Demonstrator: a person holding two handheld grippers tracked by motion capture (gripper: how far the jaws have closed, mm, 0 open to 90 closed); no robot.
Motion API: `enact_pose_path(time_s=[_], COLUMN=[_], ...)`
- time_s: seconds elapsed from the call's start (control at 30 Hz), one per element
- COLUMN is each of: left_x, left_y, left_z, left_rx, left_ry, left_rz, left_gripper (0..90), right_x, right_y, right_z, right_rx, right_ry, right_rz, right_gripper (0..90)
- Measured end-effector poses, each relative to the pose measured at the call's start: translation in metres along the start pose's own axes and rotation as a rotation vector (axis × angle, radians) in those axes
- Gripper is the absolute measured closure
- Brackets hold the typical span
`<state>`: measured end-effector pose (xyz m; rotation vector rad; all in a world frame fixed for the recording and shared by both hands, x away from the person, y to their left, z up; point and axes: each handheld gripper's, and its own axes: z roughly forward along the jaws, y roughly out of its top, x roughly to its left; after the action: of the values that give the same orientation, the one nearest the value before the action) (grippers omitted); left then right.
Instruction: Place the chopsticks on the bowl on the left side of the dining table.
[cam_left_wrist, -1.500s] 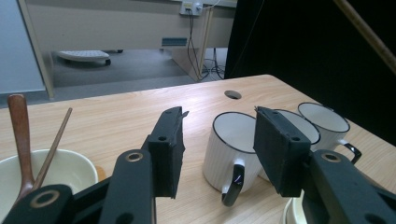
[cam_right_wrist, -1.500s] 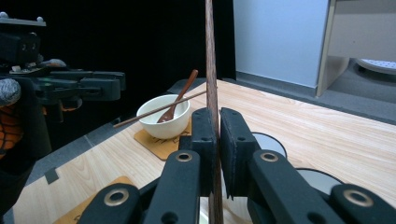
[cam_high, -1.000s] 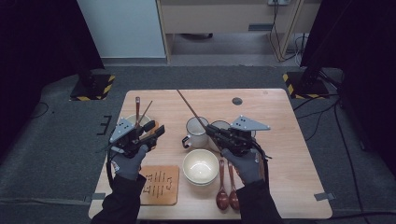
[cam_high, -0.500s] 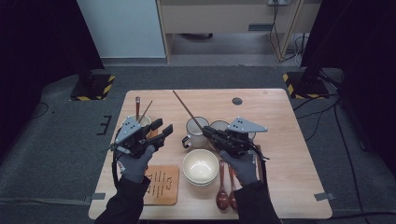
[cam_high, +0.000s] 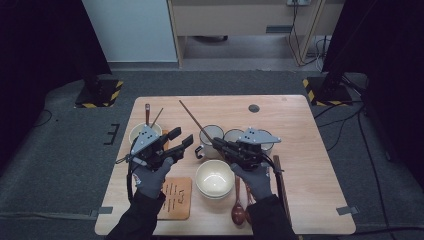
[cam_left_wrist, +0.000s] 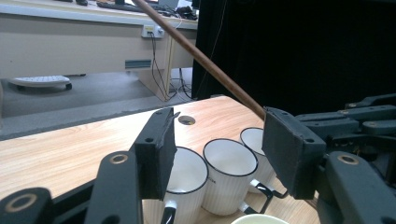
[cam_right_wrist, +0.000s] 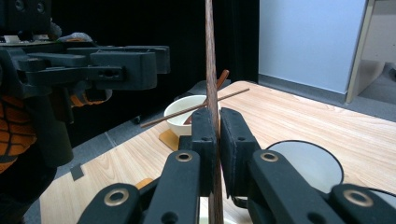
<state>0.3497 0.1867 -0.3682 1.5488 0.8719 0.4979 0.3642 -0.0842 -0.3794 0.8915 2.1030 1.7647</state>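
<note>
The right gripper stays clamped on the chopstick: light, stiff, slippery; grip mid-shaft. The left gripper has just been opening, empty.

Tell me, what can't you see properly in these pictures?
- Right gripper view: the chopstick runs off the top edge; its lower end hides between the right gripper pads.
- High view: what the small bowl holds is too small to tell.
- Left gripper view: the left gripper blocks the mugs.
</note>
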Motion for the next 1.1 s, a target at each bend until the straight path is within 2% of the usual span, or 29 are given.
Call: enact_pose_path(time_s=[0.3,0.73,0.9,1.1], left_x=[-0.002,-0.01,-0.011,-0.013], left_y=[0.003,0.0,-0.001,0.0], left_z=[0.003,0.021,0.024,0.023], left_rx=[-0.021,-0.005,-0.006,-0.004], left_ry=[-0.003,-0.013,-0.012,-0.019], left_rz=[-0.017,-0.023,-0.022,-0.021], left_gripper=[40.6,40.9,43.6,53.6], right_x=[0.003,0.007,0.008,0.01], right_y=[-0.001,-0.001,-0.002,-0.004], right_z=[0.004,0.007,0.009,0.013], right_rx=[-0.002,0.002,0.011,0.018], right_ry=[0.014,0.032,0.035,0.045], right_rz=[-0.005,-0.013,-0.017,-0.016], right_gripper=[84.7,84.8,84.7,84.7])
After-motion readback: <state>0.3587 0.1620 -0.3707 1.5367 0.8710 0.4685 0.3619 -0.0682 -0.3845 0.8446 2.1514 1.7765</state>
